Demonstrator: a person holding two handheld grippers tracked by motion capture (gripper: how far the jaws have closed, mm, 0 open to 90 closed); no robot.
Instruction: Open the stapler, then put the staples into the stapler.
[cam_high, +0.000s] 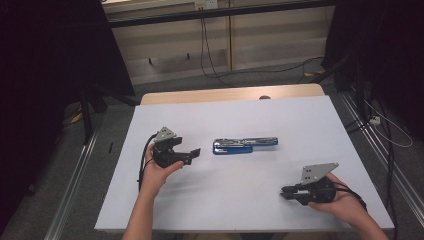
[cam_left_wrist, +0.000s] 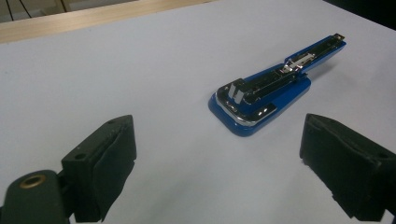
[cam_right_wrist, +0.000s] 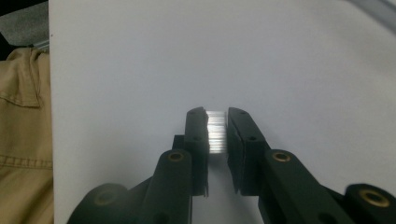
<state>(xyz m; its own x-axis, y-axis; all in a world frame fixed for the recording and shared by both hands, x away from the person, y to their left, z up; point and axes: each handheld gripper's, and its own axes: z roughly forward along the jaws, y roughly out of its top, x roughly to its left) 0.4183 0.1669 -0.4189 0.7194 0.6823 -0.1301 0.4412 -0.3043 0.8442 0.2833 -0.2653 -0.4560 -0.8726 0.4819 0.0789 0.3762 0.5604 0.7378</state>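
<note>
A strip of staples (cam_right_wrist: 216, 132) is pinched between the pads of the right claw (cam_high: 286, 193), low near the counter's (cam_high: 300, 120) front edge. The blue stapler (cam_high: 245, 145) lies opened flat mid-counter, well apart from it. The left claw (cam_high: 194, 153) (jaws spread wide, holding nothing) rests just beside the stapler's broad end. The strip looks thin and brittle; too hard a squeeze or a skewed approach could snap or drop it. There is open white surface all around, though the near edge is close to the right hand.
</note>
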